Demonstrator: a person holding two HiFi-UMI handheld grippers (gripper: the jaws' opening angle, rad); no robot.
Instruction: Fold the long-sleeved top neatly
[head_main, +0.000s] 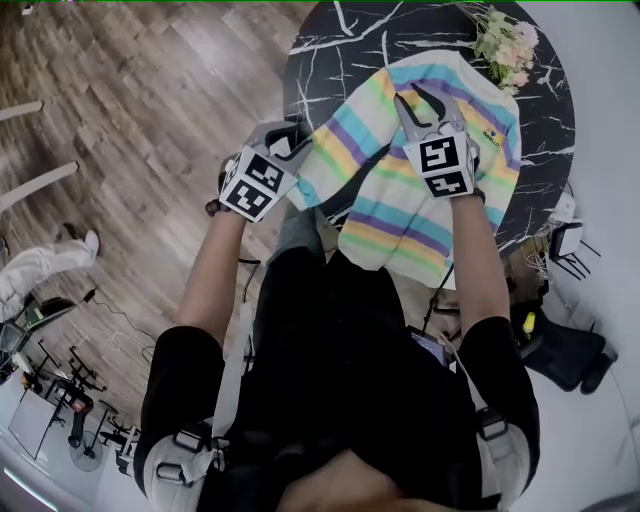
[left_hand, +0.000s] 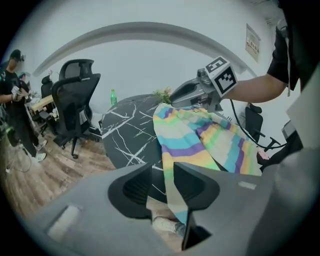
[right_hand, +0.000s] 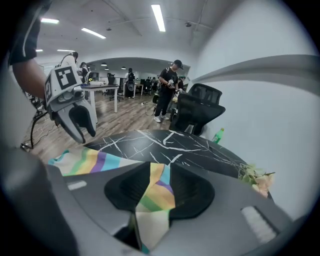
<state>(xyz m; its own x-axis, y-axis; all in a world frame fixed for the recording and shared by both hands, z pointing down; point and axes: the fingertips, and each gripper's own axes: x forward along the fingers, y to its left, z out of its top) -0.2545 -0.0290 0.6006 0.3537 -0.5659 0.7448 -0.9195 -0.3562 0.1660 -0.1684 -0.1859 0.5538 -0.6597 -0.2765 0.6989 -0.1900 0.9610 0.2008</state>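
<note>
A long-sleeved top (head_main: 400, 200) with pastel stripes lies on the round black marble table (head_main: 340, 40), and its near part hangs over the table's front edge. My left gripper (head_main: 298, 150) is at the top's left edge. In the left gripper view (left_hand: 162, 170) a strip of the cloth (left_hand: 200, 135) runs between the jaws along the right one, with a gap beside the left one. My right gripper (head_main: 420, 105) is over the middle of the top. In the right gripper view (right_hand: 160, 172) striped cloth (right_hand: 90, 162) fills the space between the jaws.
A bunch of pale flowers (head_main: 505, 45) lies at the table's far right edge. A green bottle (left_hand: 113, 96) stands beyond the table. Black office chairs (left_hand: 75, 100) stand close behind it. People (right_hand: 167, 87) stand farther back in the office. Black gear (head_main: 565, 350) lies on the floor at the right.
</note>
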